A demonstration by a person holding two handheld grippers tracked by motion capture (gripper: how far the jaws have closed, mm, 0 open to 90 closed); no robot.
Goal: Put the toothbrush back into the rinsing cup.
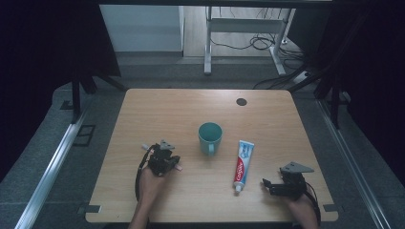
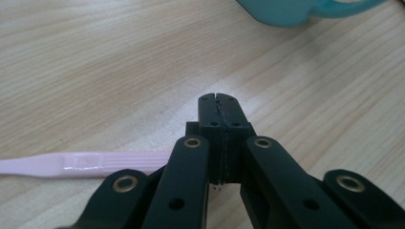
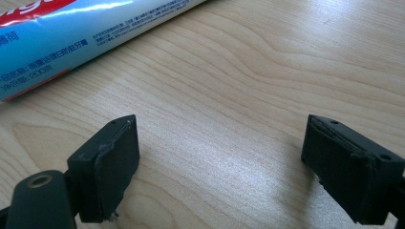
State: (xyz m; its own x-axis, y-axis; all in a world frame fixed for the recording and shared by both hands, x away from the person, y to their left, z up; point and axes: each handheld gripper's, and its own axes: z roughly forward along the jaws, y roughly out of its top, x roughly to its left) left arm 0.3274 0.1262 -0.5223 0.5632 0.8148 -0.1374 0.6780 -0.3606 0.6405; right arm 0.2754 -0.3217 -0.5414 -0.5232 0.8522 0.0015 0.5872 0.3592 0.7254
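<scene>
Bench: light wooden bench (image 1: 157, 109) carries everything.
Mug: teal ceramic mug (image 1: 210, 137), upright, centre.
Toothpaste: blue-white toothpaste tube (image 1: 243, 164), lying right of mug.
Toothbrush: pale pink plastic toothbrush (image 2: 71, 164), flat beside left gripper.
Left gripper (image 2: 220, 102): fingers clenched, empty.
Right gripper (image 3: 219, 164): fingers released, near tube.

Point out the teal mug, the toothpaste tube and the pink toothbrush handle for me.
teal mug (image 1: 210, 132), high view, on its inner rim.
toothpaste tube (image 1: 242, 163), high view, on the middle of its printed body.
pink toothbrush handle (image 2: 71, 164), left gripper view, on the ribbed flat part of the handle.
</scene>
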